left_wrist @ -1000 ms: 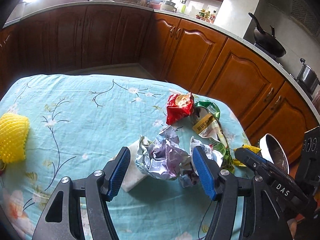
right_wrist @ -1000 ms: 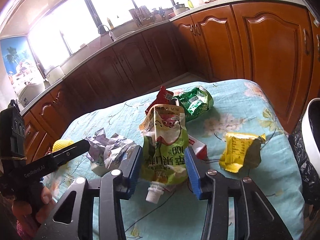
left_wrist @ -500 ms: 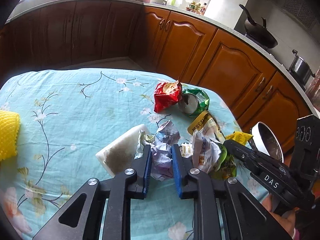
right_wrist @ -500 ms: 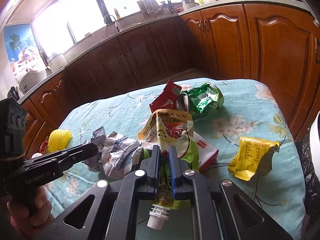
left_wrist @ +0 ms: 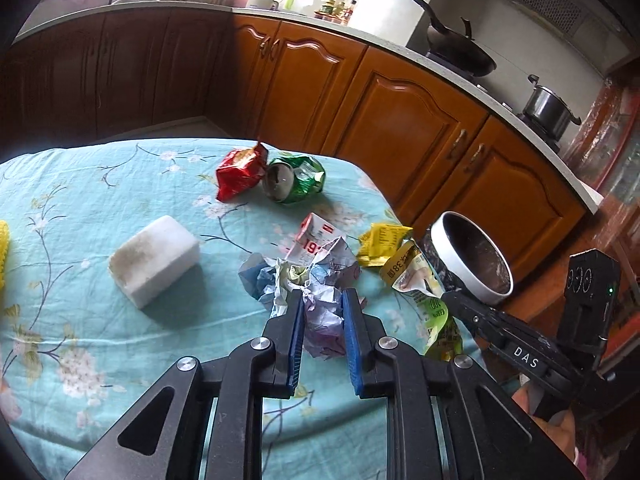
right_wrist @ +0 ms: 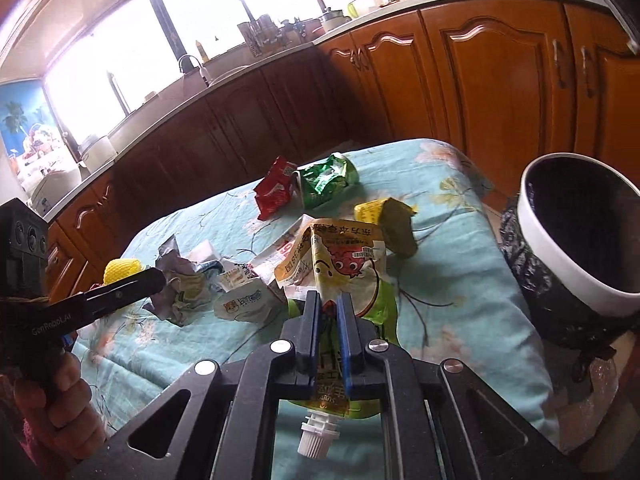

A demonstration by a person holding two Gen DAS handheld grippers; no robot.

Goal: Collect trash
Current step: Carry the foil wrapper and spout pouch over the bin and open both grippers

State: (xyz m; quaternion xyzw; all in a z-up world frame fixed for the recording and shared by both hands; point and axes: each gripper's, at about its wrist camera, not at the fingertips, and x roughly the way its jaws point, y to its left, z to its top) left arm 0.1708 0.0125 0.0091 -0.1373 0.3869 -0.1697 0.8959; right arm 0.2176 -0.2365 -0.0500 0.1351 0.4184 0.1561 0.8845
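My left gripper [left_wrist: 323, 304] is shut on a crumpled silver wrapper [left_wrist: 320, 280], lifted over the table's right part. My right gripper [right_wrist: 329, 308] is shut on a yellow-green spout pouch [right_wrist: 340, 256] with a white cap [right_wrist: 316, 436]; the pouch also shows in the left wrist view [left_wrist: 416, 280]. A white-rimmed trash bin [right_wrist: 576, 240] with a black liner stands beside the table's right edge, also in the left wrist view [left_wrist: 472, 256]. A red packet [left_wrist: 240, 172], a green packet [left_wrist: 300, 180], a yellow packet [left_wrist: 380, 240] and a flattened red-white carton [left_wrist: 316, 236] lie on the cloth.
The table has a turquoise floral cloth [left_wrist: 100, 340]. A white foam block [left_wrist: 154, 264] lies left of centre. A yellow mesh ball [right_wrist: 120, 270] sits at the far left edge. Wooden cabinets [left_wrist: 400, 128] run behind and to the right of the table.
Both grippers closed from open, the left on the crumpled wrapper and the right on the pouch. Both then lifted their trash and moved right, toward the bin.
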